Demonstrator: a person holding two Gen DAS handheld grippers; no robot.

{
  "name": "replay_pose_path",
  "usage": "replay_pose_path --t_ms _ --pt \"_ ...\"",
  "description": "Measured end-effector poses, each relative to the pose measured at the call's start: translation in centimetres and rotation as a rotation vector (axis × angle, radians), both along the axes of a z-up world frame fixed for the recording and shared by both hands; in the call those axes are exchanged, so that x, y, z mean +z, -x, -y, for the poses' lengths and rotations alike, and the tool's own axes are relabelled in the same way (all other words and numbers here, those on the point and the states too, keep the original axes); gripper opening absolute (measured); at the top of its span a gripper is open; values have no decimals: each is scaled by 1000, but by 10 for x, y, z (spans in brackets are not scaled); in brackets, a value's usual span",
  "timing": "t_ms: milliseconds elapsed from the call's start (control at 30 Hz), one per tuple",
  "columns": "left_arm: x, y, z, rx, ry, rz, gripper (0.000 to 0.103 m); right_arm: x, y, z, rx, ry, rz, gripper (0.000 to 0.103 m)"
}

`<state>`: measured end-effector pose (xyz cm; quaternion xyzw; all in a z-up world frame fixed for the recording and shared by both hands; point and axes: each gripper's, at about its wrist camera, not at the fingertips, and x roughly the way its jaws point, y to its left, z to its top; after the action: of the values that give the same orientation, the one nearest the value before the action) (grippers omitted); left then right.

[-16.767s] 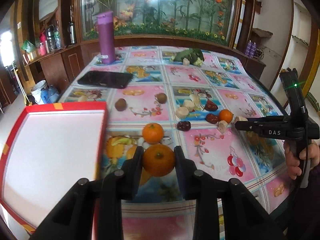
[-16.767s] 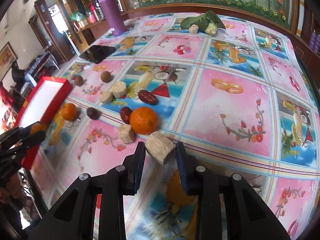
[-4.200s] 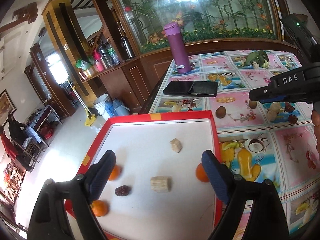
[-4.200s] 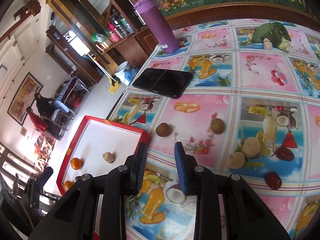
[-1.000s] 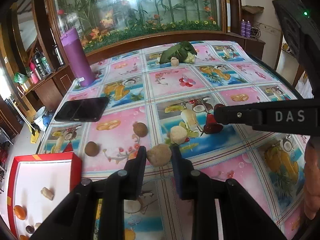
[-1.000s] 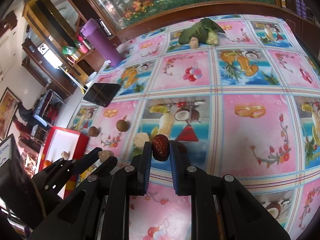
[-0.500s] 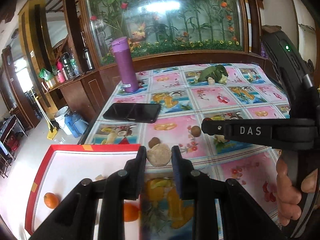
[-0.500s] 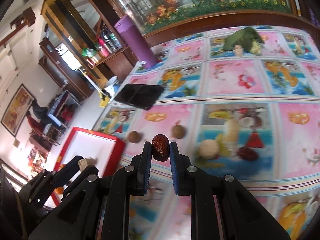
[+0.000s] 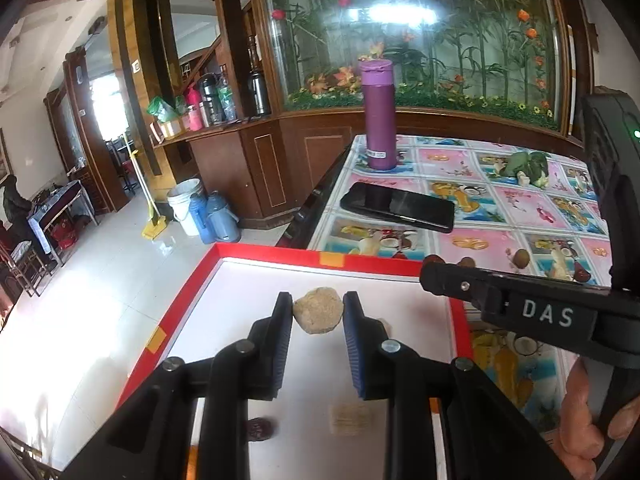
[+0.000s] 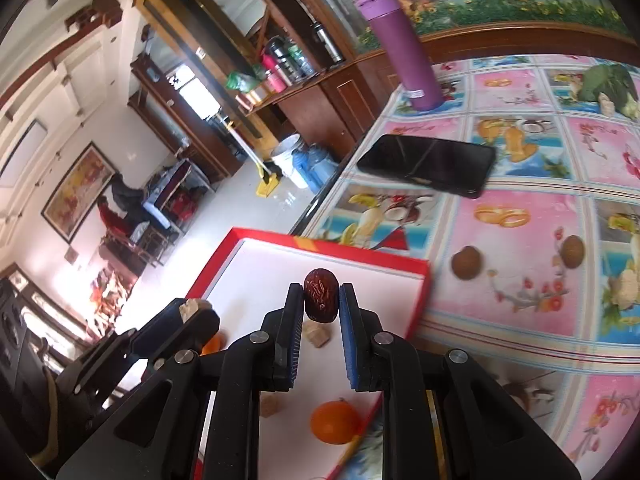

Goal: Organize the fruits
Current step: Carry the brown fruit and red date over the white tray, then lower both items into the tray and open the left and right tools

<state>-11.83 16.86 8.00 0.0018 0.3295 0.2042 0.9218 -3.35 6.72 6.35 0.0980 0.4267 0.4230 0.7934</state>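
Above the red-rimmed tray point(image 9: 256, 254) at the table's left edge, the left gripper point(image 9: 317, 312) pinches a tan lumpy fruit point(image 9: 318, 315) between nearly closed jaws. Beside it, the right gripper point(image 10: 320, 300) clamps a wrinkled red date point(image 10: 320, 294) over the tray's far right corner. On the tray floor lie an orange point(image 10: 334, 421), pale chunks point(image 9: 351, 419) and another date point(image 9: 259, 428).

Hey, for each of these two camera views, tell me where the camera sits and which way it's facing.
Left wrist: rides the left gripper, looking along its fingers over the red-rimmed white tray; it grips a round beige lump; the right gripper's black body and a hand show.
Right wrist: rides the right gripper, over the tray's corner; it grips a dark red date; the left gripper shows lower left.
Shared: tray, black phone, purple bottle.
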Motion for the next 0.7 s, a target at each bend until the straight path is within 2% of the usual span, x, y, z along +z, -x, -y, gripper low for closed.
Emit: replay_pose_path --t_ms 267,700 --pt "-24 0 -40 98 36 -49 28 -15 -1 -11 16 53 -25 17" --pt "-37 -8 -40 84 1 -117 28 -33 -2 -19 23 150 -39 17"
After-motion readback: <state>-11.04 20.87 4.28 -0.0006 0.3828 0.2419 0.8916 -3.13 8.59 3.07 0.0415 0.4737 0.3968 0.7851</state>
